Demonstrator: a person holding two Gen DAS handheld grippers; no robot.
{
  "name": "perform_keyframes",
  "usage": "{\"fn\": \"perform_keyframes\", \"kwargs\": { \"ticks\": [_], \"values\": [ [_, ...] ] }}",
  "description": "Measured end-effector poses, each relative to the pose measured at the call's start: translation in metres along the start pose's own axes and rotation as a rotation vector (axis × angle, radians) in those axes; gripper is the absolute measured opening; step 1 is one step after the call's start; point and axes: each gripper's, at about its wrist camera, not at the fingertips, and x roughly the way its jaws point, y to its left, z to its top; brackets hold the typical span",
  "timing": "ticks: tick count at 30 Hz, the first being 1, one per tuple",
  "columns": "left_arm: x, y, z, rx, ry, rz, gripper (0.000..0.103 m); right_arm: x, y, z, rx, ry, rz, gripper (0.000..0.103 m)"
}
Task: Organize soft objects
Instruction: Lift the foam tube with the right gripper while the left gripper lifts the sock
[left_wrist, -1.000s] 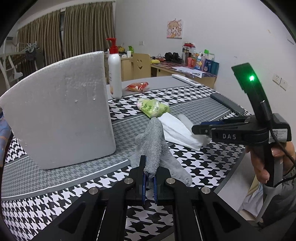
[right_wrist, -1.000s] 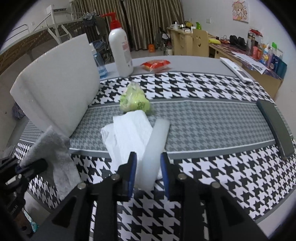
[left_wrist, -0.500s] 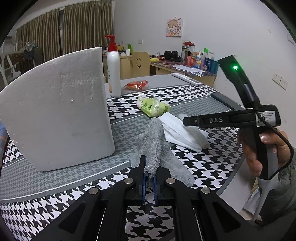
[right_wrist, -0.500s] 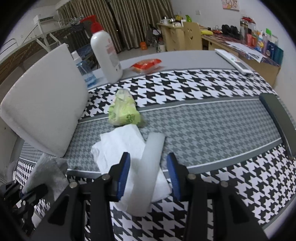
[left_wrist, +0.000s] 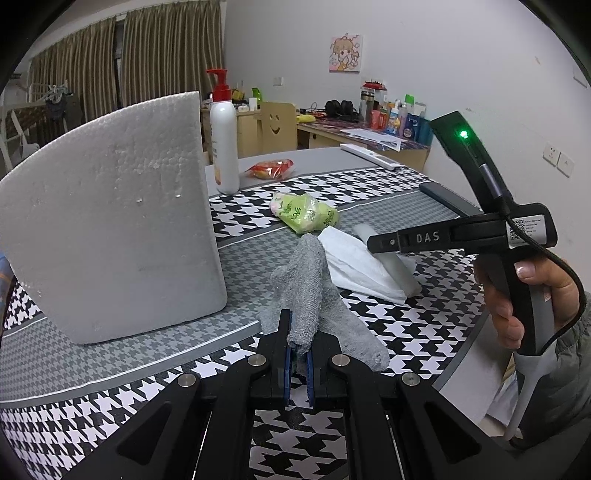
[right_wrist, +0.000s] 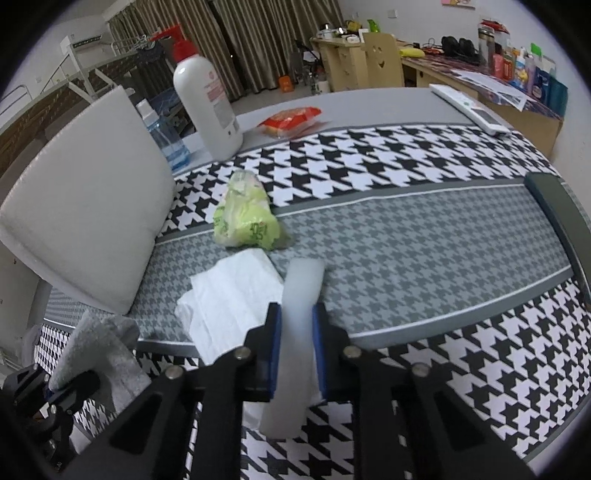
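We are working at the bench's (right_wrist: 424, 236) near edge: our left tongs (left_wrist: 296, 354) are pinching the grey cloth (left_wrist: 310, 288), our right tongs (right_wrist: 297, 350) are squeezing the white foam strip (right_wrist: 301, 295). Next, probably lifting both clear.

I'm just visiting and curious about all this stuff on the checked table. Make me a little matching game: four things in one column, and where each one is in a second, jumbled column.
Things:
1. grey towel
2. translucent foam strip
3. green plastic bag
4. white pump bottle

Places:
A. standing upright on the table, behind the white foam block
B. pinched between the fingers of the left gripper
C. lying loose on the grey band, beyond the white tissue
D. between the fingers of the right gripper

Pairs: 1-B, 2-D, 3-C, 4-A
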Motion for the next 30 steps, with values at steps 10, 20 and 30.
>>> {"fn": "perform_keyframes", "kwargs": {
  "ticks": [10, 20, 30],
  "values": [
    [-0.009, 0.0, -0.001, -0.004, -0.024, 0.009, 0.006, -0.034, 0.009, -0.001, -0.029, -0.096, 0.056, 0.02],
    [-0.012, -0.001, -0.002, 0.002, -0.024, 0.01, 0.006, -0.009, 0.008, -0.004, -0.064, -0.025, 0.001, 0.023],
    [-0.008, 0.001, 0.001, 0.005, -0.017, 0.004, 0.006, -0.012, -0.007, 0.008, 0.013, -0.051, -0.04, 0.026]
  ]
}}
